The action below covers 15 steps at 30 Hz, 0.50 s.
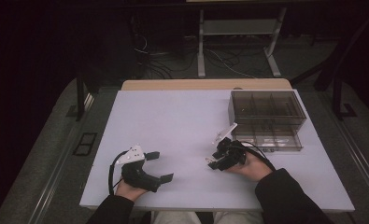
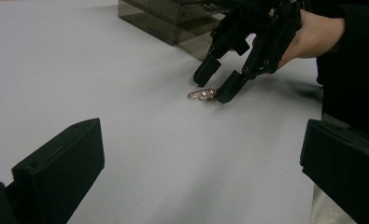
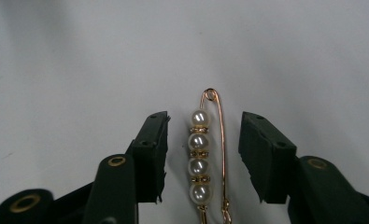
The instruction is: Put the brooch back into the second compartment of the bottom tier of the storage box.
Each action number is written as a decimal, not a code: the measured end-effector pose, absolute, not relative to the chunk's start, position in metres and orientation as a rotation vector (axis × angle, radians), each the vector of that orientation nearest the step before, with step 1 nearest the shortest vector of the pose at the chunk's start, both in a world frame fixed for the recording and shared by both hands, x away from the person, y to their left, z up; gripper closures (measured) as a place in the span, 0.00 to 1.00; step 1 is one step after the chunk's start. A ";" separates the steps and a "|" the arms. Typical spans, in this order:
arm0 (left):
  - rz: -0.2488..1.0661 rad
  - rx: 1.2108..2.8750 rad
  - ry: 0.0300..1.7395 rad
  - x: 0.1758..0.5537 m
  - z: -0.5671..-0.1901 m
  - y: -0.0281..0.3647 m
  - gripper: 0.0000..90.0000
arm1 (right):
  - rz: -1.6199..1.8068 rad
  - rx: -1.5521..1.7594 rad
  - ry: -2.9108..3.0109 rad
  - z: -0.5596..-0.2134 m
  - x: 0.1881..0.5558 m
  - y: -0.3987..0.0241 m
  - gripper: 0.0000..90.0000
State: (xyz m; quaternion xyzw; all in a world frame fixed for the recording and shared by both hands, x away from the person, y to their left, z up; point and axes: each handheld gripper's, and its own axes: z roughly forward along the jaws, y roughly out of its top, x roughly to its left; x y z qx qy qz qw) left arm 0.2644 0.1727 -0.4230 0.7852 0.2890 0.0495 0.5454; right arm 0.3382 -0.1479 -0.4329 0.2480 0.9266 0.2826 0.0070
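I straddle the pearl pin [image 3: 205, 154] at frame centre, right hand-held gripper [image 3: 203, 156] narrowed but not touching; next, pinch gently.

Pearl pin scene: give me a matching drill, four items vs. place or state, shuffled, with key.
Items:
1. pearl pin
2. right claw
3. left claw
4. smoky box

Place or state:
A. open, nothing between the jaws
B. far right of the table
C. flat on the table, untouched
D. jaws either side of the pin, gaps showing

Pairs: 1-C, 2-D, 3-A, 4-B
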 end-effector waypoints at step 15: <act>0.118 1.861 0.685 0.265 -0.423 0.173 0.00 | 0.853 0.757 2.878 -0.432 0.339 -0.148 0.76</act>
